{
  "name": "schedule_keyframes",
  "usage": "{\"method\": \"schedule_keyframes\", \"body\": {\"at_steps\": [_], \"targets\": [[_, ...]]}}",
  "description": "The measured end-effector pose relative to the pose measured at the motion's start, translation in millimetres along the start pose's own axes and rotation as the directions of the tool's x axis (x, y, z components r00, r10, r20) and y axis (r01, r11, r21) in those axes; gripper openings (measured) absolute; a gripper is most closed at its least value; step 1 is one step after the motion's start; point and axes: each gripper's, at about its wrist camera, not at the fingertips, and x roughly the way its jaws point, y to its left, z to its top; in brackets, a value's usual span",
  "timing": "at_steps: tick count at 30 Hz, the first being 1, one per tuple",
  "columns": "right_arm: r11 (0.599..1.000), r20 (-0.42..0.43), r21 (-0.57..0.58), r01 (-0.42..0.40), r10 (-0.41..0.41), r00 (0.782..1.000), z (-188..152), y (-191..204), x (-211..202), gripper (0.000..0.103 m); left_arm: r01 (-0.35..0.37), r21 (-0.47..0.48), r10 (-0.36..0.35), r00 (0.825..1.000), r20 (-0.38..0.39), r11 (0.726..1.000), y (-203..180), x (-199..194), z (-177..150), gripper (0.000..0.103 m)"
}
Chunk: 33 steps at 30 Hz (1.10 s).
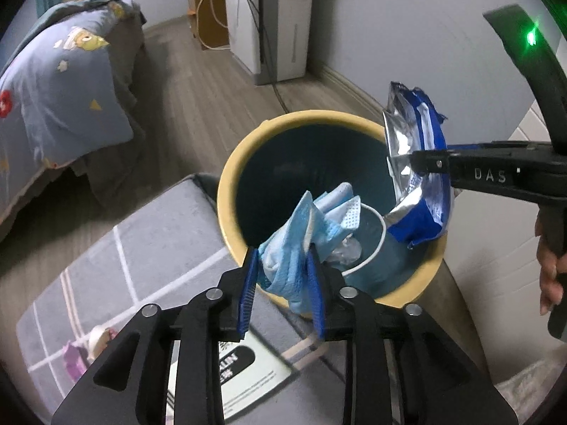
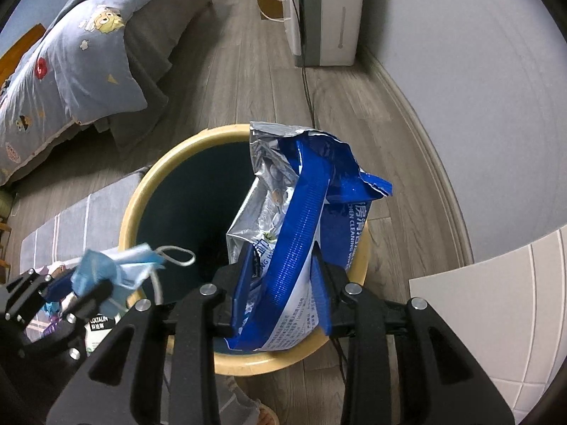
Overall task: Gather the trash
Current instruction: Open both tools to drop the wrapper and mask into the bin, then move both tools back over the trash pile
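A round bin with a yellow rim (image 1: 244, 148) and dark inside stands on the floor; it also shows in the right wrist view (image 2: 141, 194). My left gripper (image 1: 281, 276) is shut on a crumpled light blue face mask (image 1: 301, 233) and holds it over the bin's near rim. The mask also shows in the right wrist view (image 2: 117, 265). My right gripper (image 2: 283, 283) is shut on a blue and silver wipes bag (image 2: 297, 219) and holds it over the bin. The bag shows in the left wrist view (image 1: 414, 163) at the bin's right side.
A grey checked rug (image 1: 141, 248) lies left of the bin with a white leaflet (image 1: 244, 364) and small items on it. A bed with a blue quilt (image 1: 60, 81) is at the left. A white appliance (image 1: 283, 24) with cables stands by the far wall.
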Motion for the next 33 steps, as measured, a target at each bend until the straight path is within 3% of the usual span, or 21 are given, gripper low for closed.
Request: {"method": "schedule_keyframes", "body": {"at_steps": [3,5,12,17,33], "targets": [[1.000,0.021,-0.004,0.005,-0.005,1.000,-0.3,0.1,-3.7,0.054,0.013,0.000,-0.013,1.000,-0.001,1.000,-0.8,-0.1,-1.3,0.043],[1.000,0.040,0.002,0.012,-0.012,0.999,2.0,-1.8,-5.7,0.058,0.009,0.000,-0.009,1.000,0.017,1.000,0.8,-5.6,-1.7,0.057],[0.999,0.058,0.038,0.009,-0.011,0.998,8.7,1.2,-10.3,0.075,-0.012,-0.037,0.015,0.997,0.073,0.999,19.4,-31.5,-4.7,0.078],[0.999,0.096,0.031,-0.021,0.018,0.995,9.7,13.4,-23.6,0.098,-0.063,-0.062,0.069,0.993,0.099,0.996,37.0,-55.5,-11.1,0.090],[0.990,0.122,-0.129,-0.059,0.075,0.990,-3.7,103.4,-52.1,0.097,-0.162,-0.189,0.194,0.967,0.166,0.969,113.9,-148.1,-59.5,0.093]]}}
